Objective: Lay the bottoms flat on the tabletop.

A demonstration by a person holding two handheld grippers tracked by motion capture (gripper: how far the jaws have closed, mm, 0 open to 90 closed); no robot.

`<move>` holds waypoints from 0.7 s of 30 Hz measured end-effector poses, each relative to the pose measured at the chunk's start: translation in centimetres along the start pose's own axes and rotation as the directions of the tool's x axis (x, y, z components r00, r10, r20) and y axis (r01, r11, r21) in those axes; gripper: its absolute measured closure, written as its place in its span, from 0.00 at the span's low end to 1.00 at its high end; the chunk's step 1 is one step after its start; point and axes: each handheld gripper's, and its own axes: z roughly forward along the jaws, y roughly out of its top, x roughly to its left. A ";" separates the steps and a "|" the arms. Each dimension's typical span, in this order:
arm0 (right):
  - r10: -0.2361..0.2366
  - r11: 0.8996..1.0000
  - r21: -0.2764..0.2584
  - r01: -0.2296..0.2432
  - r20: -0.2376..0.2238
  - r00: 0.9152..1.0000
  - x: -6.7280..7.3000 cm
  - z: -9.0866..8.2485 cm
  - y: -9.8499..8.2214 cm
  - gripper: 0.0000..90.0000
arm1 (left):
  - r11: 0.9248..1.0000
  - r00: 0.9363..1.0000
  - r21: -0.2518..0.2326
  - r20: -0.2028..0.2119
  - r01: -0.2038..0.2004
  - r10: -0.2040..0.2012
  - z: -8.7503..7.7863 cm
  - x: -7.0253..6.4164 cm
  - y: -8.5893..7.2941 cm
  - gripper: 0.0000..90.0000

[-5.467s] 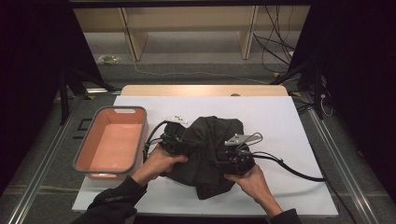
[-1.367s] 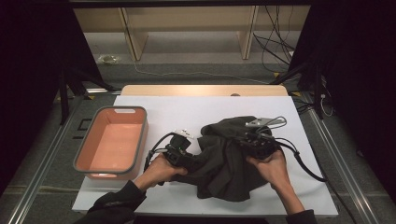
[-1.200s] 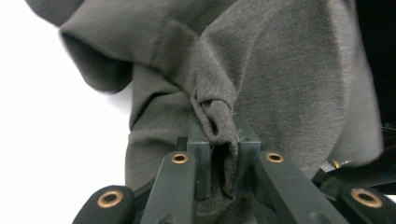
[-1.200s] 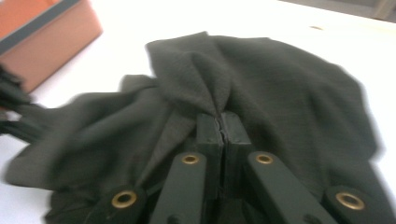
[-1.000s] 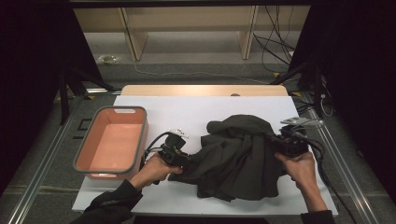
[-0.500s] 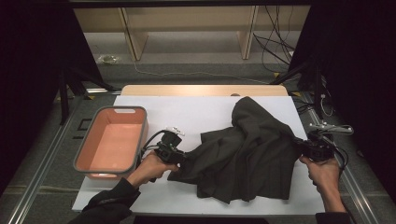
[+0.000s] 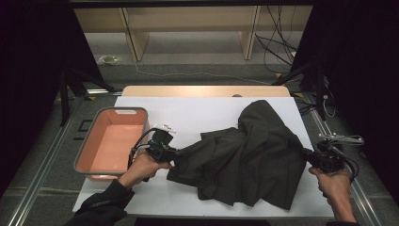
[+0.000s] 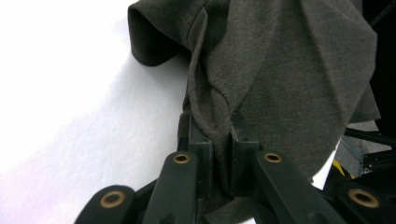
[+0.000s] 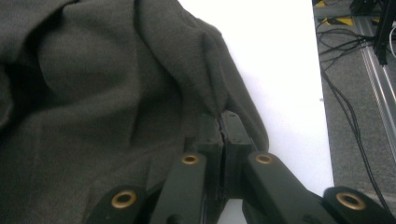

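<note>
Garment [image 7: 249, 150], dark grey, spread on white tabletop [image 7: 197, 113] (beside salmon bin [image 7: 110, 143]), pinched by left gripper [image 7: 175, 151] and right gripper [image 7: 306, 154].

No readable text, label or number anywhere.

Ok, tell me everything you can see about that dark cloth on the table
The dark cloth is a dark grey, matte, soft woven-looking piece, rumpled into deep folds and stretched across the white table. The left gripper is shut on a bunched edge at its left end, the right gripper on a thin fold at its right end. Most of it rests on the tabletop, with one lobe reaching toward the far edge. It lies apart from the pink tray.
</note>
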 end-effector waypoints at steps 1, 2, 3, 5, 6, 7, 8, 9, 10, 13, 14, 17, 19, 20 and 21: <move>-0.003 1.000 0.007 0.003 -0.002 1.000 0.0 -0.1 -0.2 0.99 | 1.000 1.000 0.000 -0.004 0.000 0.000 -0.1 0.0 -0.2 0.91; -0.004 1.000 0.011 0.004 -0.003 1.000 0.0 -0.1 -0.4 0.99 | 1.000 1.000 0.004 -0.009 0.003 -0.003 -0.2 0.1 -0.5 0.91; -0.008 1.000 0.016 0.008 -0.006 1.000 0.0 -0.2 -0.6 0.99 | 1.000 1.000 0.002 -0.011 0.006 -0.006 -0.3 0.1 -0.7 0.91; -0.012 1.000 0.025 0.012 -0.013 1.000 0.1 -0.3 -1.0 0.99 | 1.000 1.000 0.010 -0.014 0.006 -0.006 -0.5 0.4 -1.2 0.91; -0.016 0.999 0.031 0.017 -0.015 1.000 0.2 -0.4 -1.1 0.99 | 1.000 1.000 0.012 -0.020 0.009 -0.009 -0.6 0.4 -1.4 0.91; -0.025 0.999 0.036 0.026 -0.021 0.999 0.3 -0.4 -1.4 0.99 | 1.000 1.000 0.017 -0.026 0.009 -0.008 -0.7 0.6 -1.7 0.91; -0.030 0.999 0.043 0.031 -0.025 0.999 0.4 -0.5 -1.6 0.99 | 1.000 1.000 0.024 -0.029 0.007 -0.007 -0.9 0.8 -2.0 0.91; -0.036 0.998 0.055 0.038 -0.029 0.999 0.6 -0.5 -1.8 0.99 | 1.000 1.000 0.027 -0.029 0.011 -0.010 -1.0 0.9 -2.2 0.92; -0.042 0.997 0.061 0.044 -0.034 0.999 0.7 -0.5 -2.0 0.99 | 0.999 0.999 0.032 -0.029 0.017 -0.016 -1.1 1.1 -2.5 0.92; -0.066 0.994 0.085 0.069 -0.045 0.997 1.2 -0.6 -2.6 0.98 | 0.998 0.999 0.047 -0.029 0.030 -0.029 -1.0 1.3 -3.1 0.91; -0.074 0.993 0.092 0.078 -0.045 0.996 1.3 -0.5 -2.7 0.98 | 0.998 0.999 0.062 -0.024 0.025 -0.023 -0.7 1.2 -3.2 0.91; -0.078 0.992 0.100 0.083 -0.049 0.996 1.5 -0.4 -2.8 0.98 | 0.997 0.999 0.071 -0.020 0.026 -0.025 -0.3 1.0 -3.0 0.84; -0.079 0.992 0.095 0.084 -0.050 0.996 1.5 -0.4 -2.8 0.96 | 0.998 0.999 0.057 -0.018 0.032 -0.031 -0.5 1.0 -2.6 0.77; -0.074 0.993 0.091 0.078 -0.051 0.996 1.5 -0.4 -2.7 0.93 | 0.998 0.999 0.046 -0.020 0.040 -0.039 -0.7 1.0 -2.4 0.72; -0.074 0.994 0.082 0.079 -0.055 0.996 1.5 -0.4 -2.6 0.88 | 0.998 0.999 0.033 -0.022 0.044 -0.044 -1.0 1.0 -2.0 0.66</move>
